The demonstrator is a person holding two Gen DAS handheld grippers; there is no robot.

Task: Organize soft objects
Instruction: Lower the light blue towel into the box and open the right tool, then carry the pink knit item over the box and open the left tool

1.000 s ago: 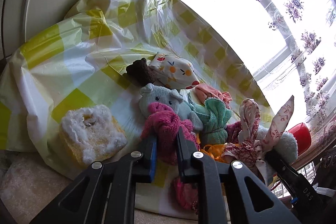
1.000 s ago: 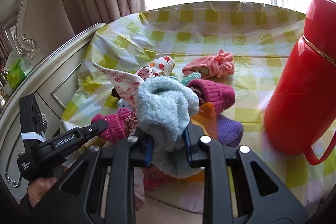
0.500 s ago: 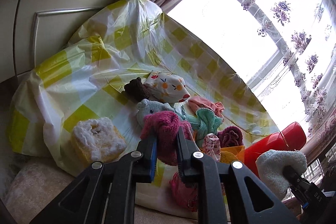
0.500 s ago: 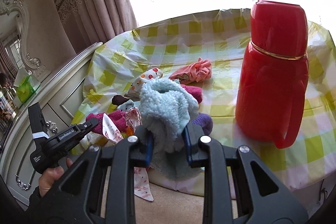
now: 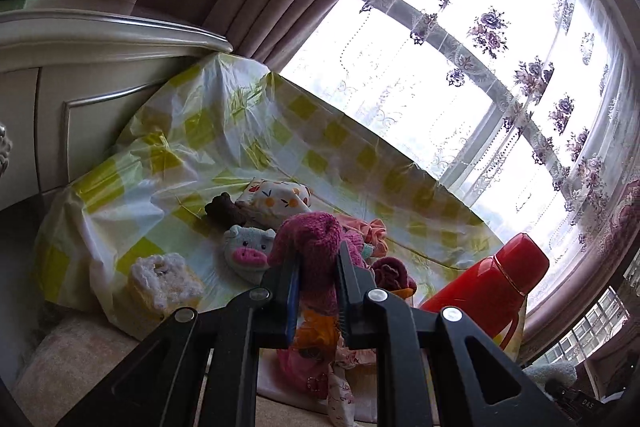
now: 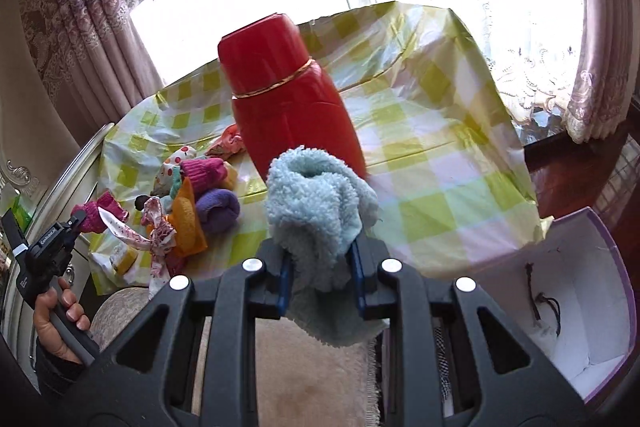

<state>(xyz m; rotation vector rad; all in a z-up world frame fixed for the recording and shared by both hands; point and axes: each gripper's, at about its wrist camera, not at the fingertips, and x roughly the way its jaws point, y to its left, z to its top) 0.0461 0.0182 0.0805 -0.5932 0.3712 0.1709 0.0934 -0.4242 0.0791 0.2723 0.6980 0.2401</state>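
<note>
The left gripper was clamped on a magenta knitted sock, its black fingers pressing the sock from both sides. Behind it, on the desk under a yellow-checked plastic cover, lay a heap of soft things: a grey pig toy, a dark brown piece, a white fruit-print cloth and a fluffy yellow-and-white sponge (nearest the desk's front edge). A red thermos stood to the right, before the flowered lace curtain.
</note>
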